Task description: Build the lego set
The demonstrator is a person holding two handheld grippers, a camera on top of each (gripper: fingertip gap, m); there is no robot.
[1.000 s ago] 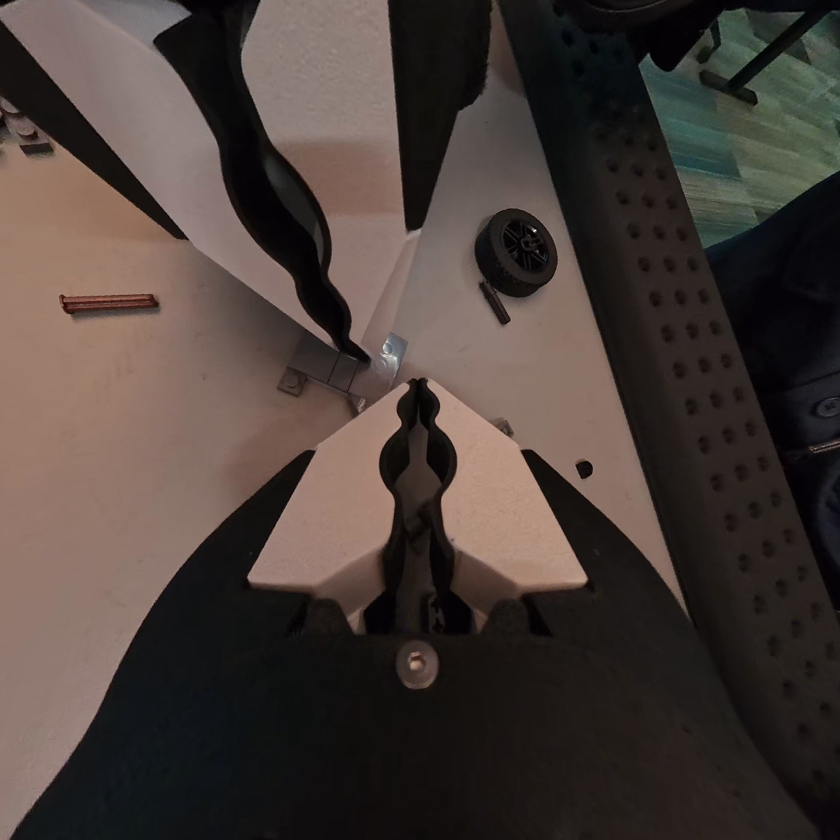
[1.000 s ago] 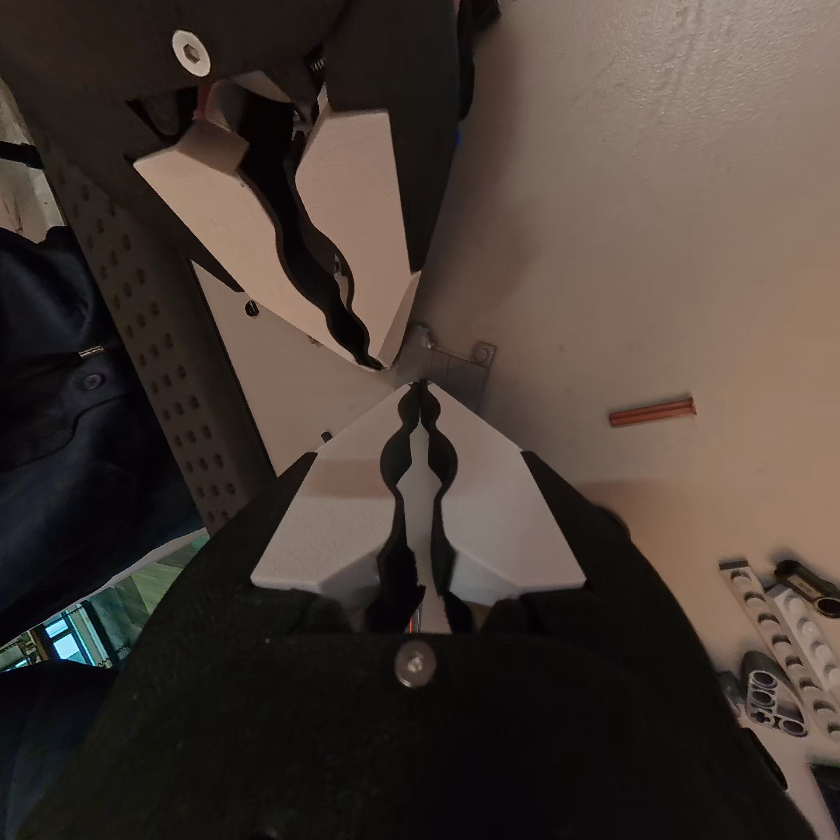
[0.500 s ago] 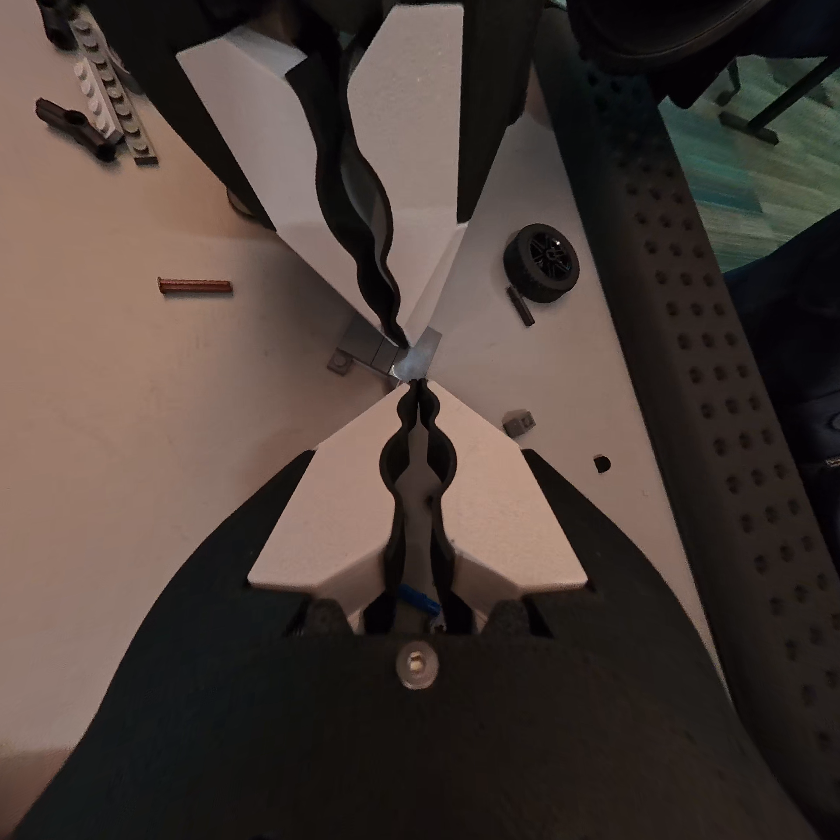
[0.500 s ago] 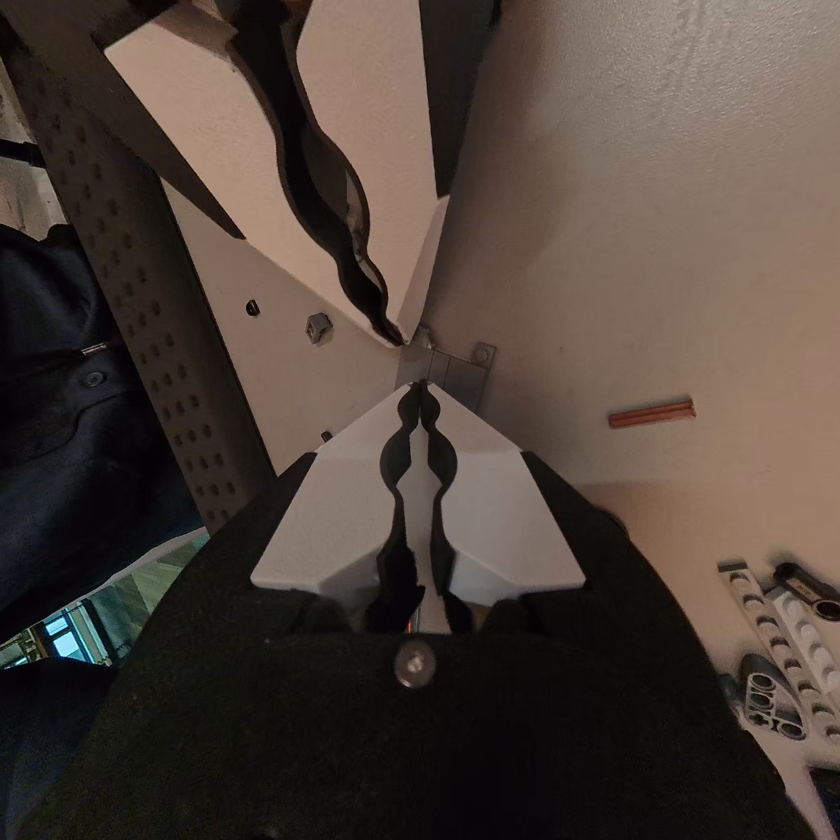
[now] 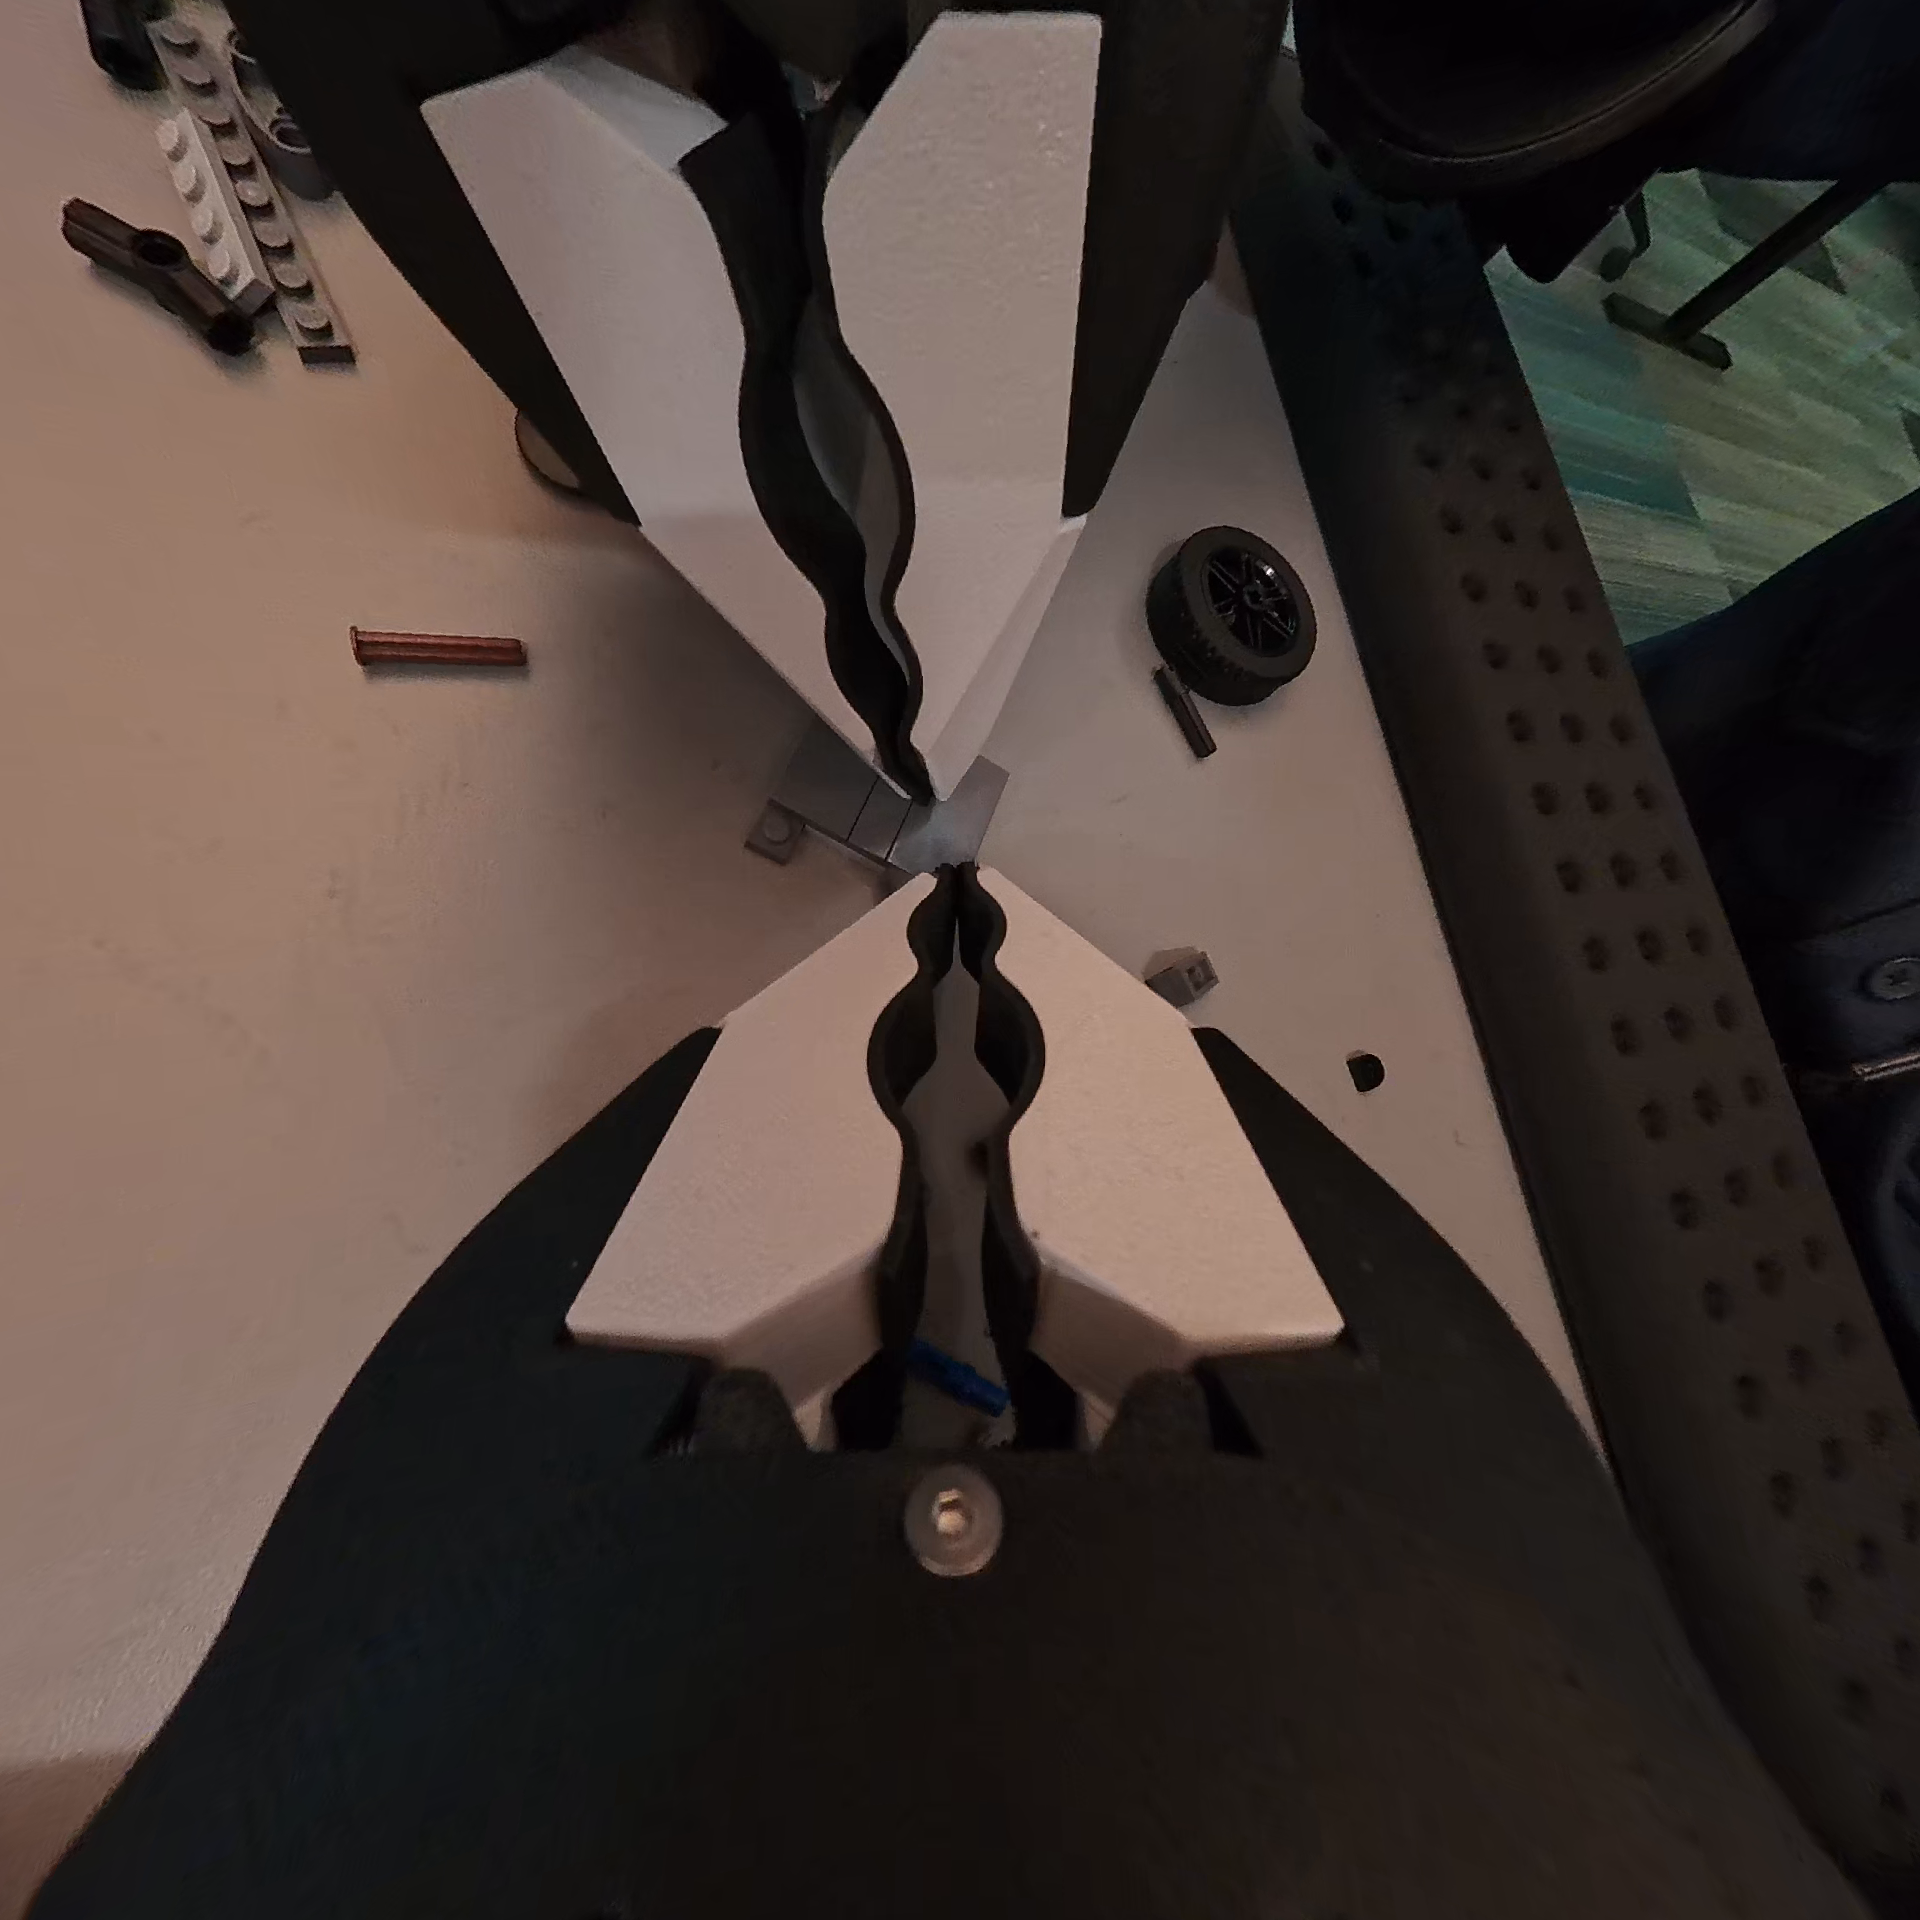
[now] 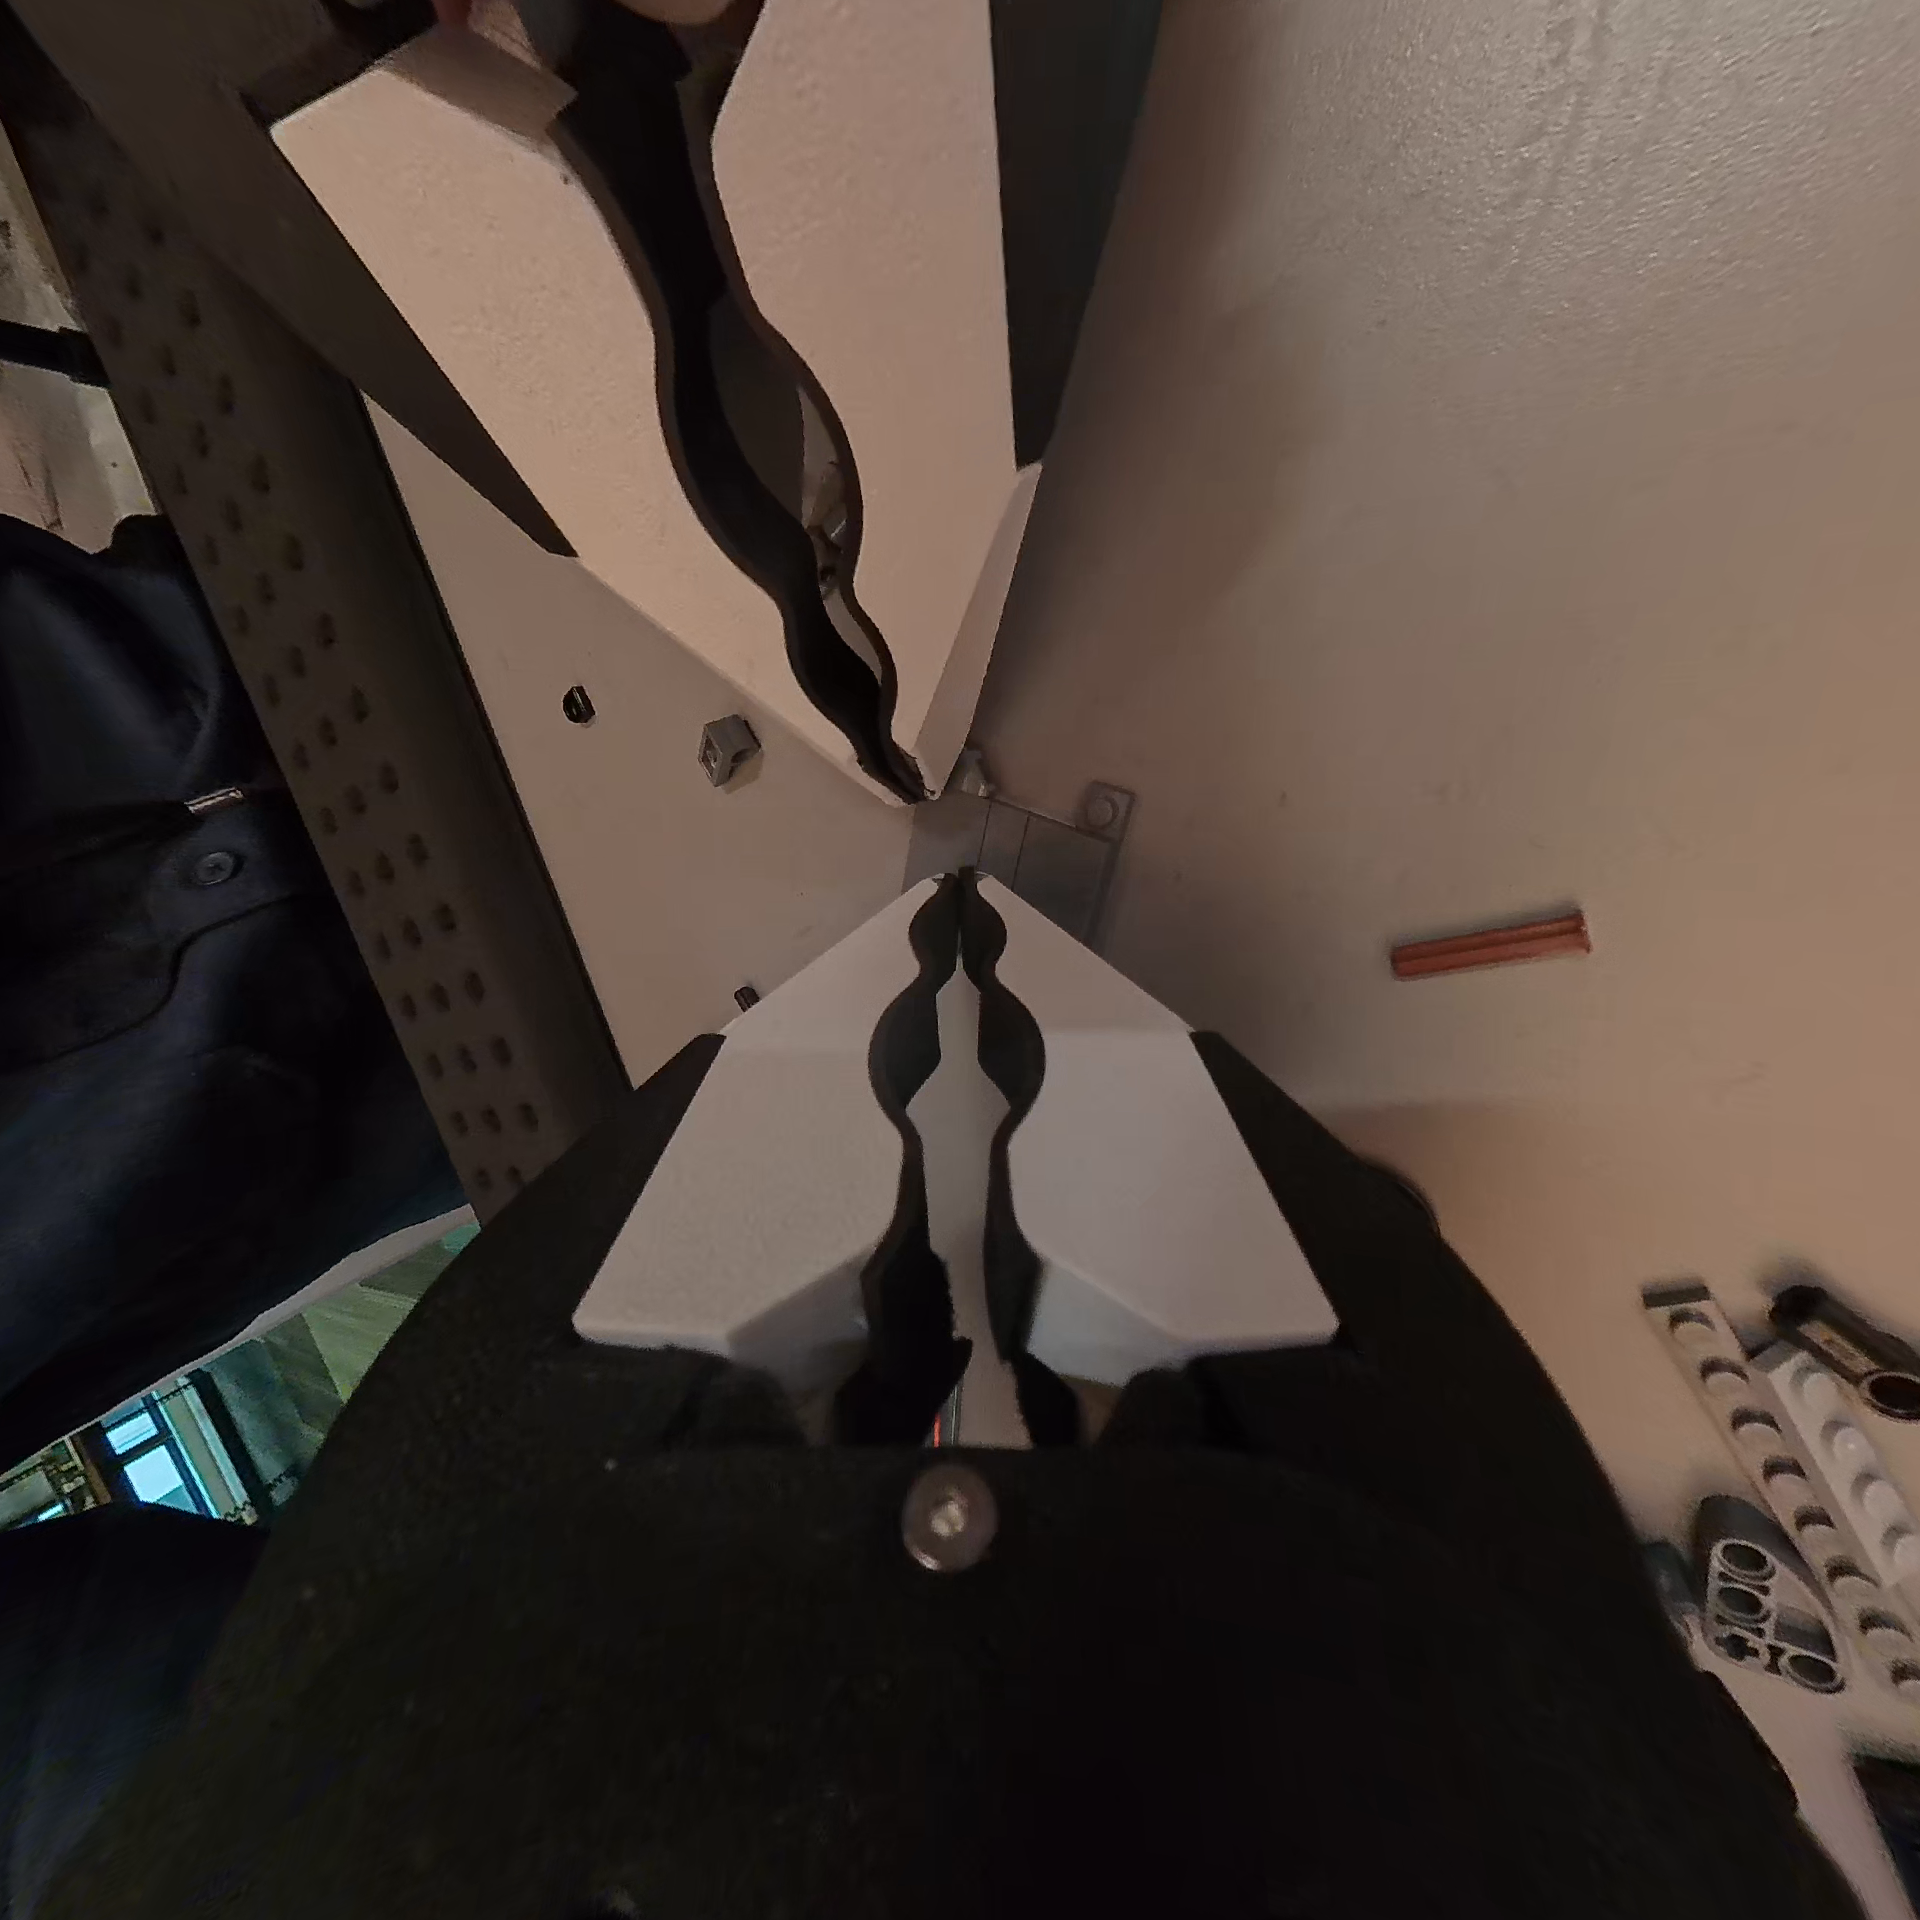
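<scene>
A small grey lego plate assembly [image 5: 842,800] lies on the white table between both grippers; it also shows in the right wrist view [image 6: 1049,852]. My right gripper [image 6: 961,878] is shut with its tips pinched at the plate's near edge. In the left wrist view the right gripper [image 5: 914,784] comes in from above, onto the plate's top. My left gripper [image 5: 956,873] is shut, its tips just short of the plate's light-grey end. Seen from the right, the left gripper [image 6: 902,788] ends beside the plate. The two sets of tips almost meet.
A red-brown axle [image 5: 436,651] lies left of the plate. A black wheel [image 5: 1231,615], a black pin [image 5: 1184,710] and a small grey piece [image 5: 1182,975] lie to the right. Long studded plates [image 5: 249,208] lie far left. A dark perforated strip [image 5: 1558,727] borders the table. The grippers are tip to tip, or close to it. The small grey piece [image 5: 1182,975] sits 6 cm or so from the ends of my left fingers. Look for it in the right wrist view [image 6: 732,756] too.
My left gripper has drawn back from the plate, so more of the table shows in its view. The right gripper and the plate have stayed put.
</scene>
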